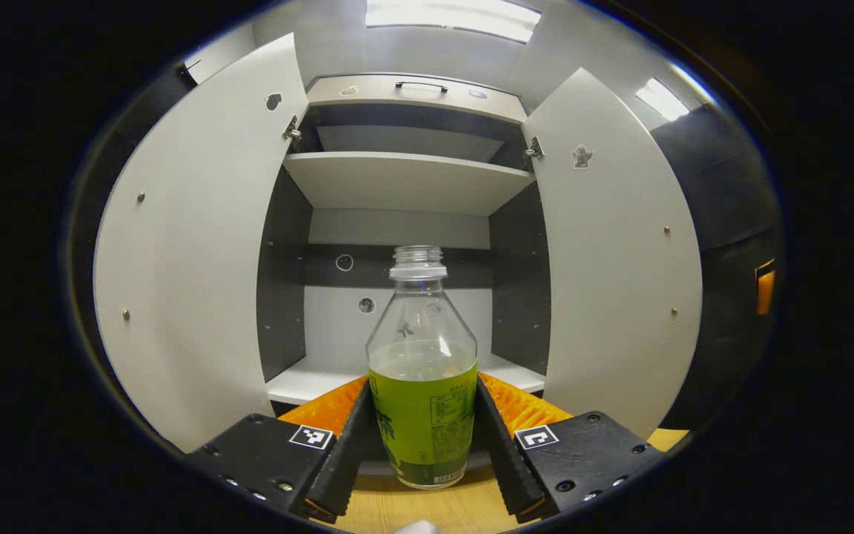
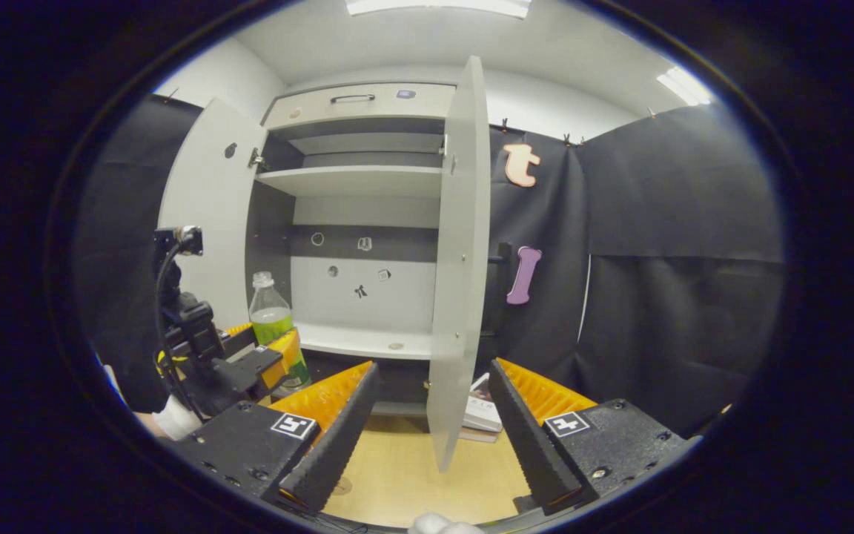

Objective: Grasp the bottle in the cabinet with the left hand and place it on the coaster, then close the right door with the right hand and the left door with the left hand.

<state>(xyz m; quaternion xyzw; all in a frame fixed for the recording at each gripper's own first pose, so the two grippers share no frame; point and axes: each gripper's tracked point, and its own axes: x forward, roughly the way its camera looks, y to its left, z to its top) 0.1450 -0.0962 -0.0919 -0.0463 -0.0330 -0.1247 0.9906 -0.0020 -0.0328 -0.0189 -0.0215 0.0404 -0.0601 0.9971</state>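
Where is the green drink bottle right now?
The bottle stands between the left gripper fingers, on the wooden table before the open cabinet. In the right gripper view it's at left.

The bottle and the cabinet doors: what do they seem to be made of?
The bottle looks like clear, glossy plastic: you see through its upper part above a green printed label. The cabinet doors look like matte pale-grey laminated board, flat and thin-edged, though painted wood is possible.

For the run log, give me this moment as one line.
left gripper shut on bottle, over table | right gripper open | right door open | left door open
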